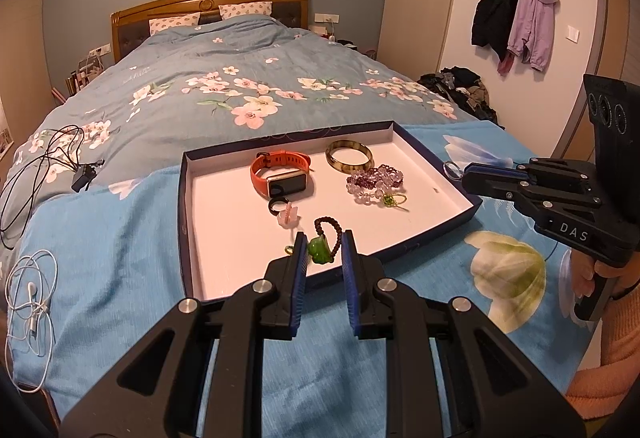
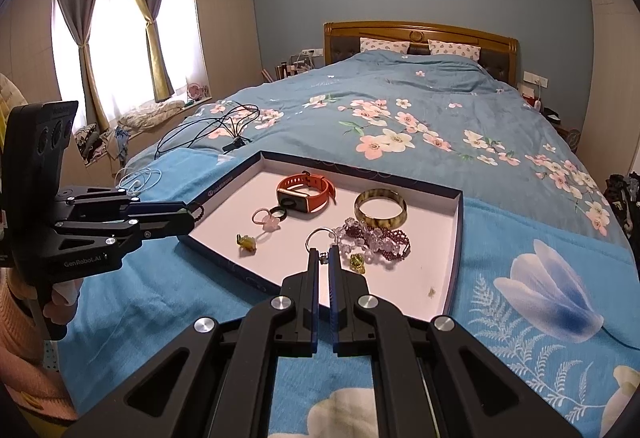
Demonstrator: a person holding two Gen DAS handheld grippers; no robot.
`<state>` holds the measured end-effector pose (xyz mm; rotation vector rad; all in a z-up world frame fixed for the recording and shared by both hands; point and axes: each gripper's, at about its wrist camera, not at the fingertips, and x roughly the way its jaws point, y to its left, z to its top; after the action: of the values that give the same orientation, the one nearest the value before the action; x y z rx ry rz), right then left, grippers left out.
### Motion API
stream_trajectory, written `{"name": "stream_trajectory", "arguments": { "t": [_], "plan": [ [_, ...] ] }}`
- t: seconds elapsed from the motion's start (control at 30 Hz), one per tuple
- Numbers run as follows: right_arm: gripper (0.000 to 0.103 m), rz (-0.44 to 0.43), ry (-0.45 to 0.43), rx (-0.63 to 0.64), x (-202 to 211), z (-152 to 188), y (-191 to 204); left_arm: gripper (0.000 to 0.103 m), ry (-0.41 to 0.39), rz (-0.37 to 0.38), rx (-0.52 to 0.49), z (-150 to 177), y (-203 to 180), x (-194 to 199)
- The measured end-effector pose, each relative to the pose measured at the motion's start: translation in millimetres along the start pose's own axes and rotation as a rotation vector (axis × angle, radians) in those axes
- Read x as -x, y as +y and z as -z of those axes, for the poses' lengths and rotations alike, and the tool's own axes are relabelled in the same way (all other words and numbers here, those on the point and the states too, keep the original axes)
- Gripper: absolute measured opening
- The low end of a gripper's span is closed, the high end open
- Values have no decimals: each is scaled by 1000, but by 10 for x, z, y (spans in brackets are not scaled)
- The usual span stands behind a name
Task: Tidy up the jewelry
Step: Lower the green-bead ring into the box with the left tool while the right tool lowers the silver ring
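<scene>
A dark blue tray (image 1: 183, 206) (image 2: 360, 173) with a white floor lies on the bed. In it are an orange smartwatch (image 1: 280, 174) (image 2: 306, 192), an amber bangle (image 1: 349, 156) (image 2: 380, 212), purple and clear bead bracelets (image 1: 374, 180) (image 2: 376, 238), a black ring (image 1: 279, 206) and a pink charm (image 1: 289, 218). My left gripper (image 1: 323, 240) (image 2: 191, 216) is shut on a green stone pendant (image 1: 320, 252) with a dark bead loop (image 1: 330, 228), over the tray's near edge. My right gripper (image 2: 324, 258) (image 1: 466, 172) is shut on a silver ring (image 2: 318, 238) (image 1: 452, 170) at the tray's right side.
Black cables (image 1: 52, 154) and white earphones (image 1: 32, 298) lie on the bedspread left of the tray. A small yellow-green charm (image 2: 246, 242) sits on the tray floor. Clothes (image 1: 460, 90) are piled beside the bed, coats (image 1: 516, 14) hang on the wall. A hand in a peach sleeve (image 1: 616, 298) holds the right gripper.
</scene>
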<state>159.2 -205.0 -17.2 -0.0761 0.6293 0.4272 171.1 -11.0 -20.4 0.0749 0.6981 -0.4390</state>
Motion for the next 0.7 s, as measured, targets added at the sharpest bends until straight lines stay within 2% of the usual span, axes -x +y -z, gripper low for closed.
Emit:
{"name": "stream_trajectory", "arguments": {
  "t": [0.7],
  "plan": [
    [3, -1, 6, -4, -81, -55, -25, 18, -1, -12, -1, -105, 51, -103]
  ]
}}
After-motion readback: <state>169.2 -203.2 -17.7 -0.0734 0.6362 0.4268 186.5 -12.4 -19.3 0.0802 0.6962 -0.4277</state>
